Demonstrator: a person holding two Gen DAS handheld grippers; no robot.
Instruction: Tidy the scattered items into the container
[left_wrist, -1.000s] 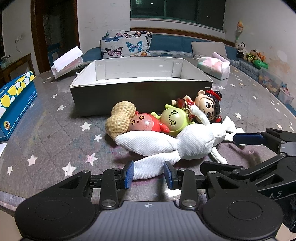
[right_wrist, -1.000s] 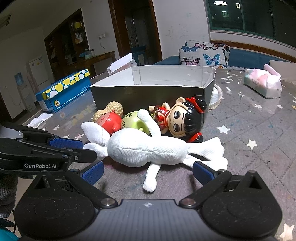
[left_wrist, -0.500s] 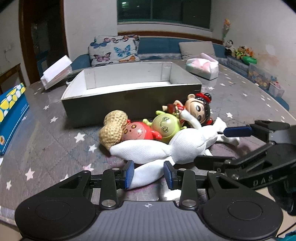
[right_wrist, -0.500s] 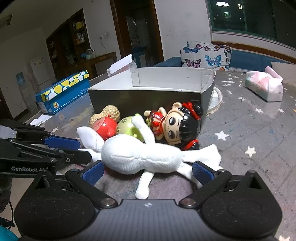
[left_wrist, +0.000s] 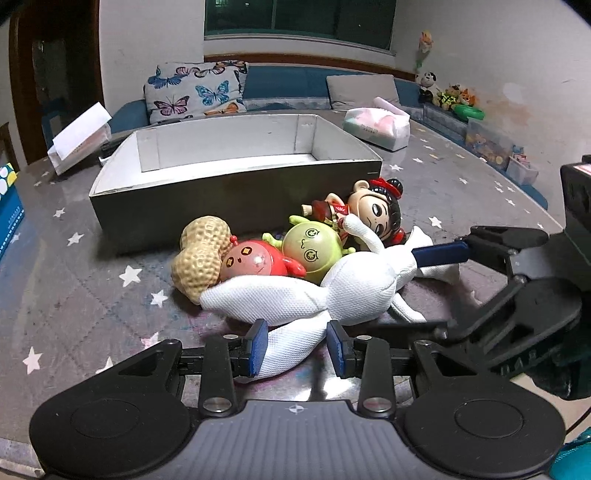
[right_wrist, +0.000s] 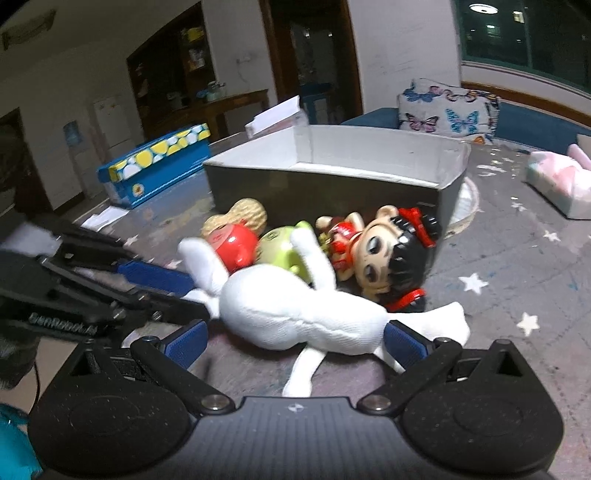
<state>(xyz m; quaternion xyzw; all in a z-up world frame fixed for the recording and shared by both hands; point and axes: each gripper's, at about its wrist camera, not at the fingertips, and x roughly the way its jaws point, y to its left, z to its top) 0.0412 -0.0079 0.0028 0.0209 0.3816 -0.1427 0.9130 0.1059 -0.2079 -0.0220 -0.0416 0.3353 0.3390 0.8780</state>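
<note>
A white plush toy (left_wrist: 332, 295) lies on the table in front of a grey open box (left_wrist: 236, 192). My left gripper (left_wrist: 297, 347) is shut on one limb of the plush. My right gripper (right_wrist: 295, 338) is open, its pads either side of the plush body (right_wrist: 295, 317). Behind the plush lie a peanut toy (left_wrist: 201, 258), a red round toy (left_wrist: 255, 262), a green round toy (left_wrist: 312, 251) and a black-haired doll (left_wrist: 373, 214), all against the box's near wall. The box looks empty.
A blue and yellow box (right_wrist: 155, 166) stands at the left. A tissue pack (left_wrist: 376, 127) lies at the back right. A white folded card (left_wrist: 79, 136) stands left of the grey box. A sofa with butterfly cushions (left_wrist: 195, 92) is behind the table.
Both grippers have risen and drawn back a little with the plush; its body now lifts off the table. The right gripper has closed in around the plush body.
</note>
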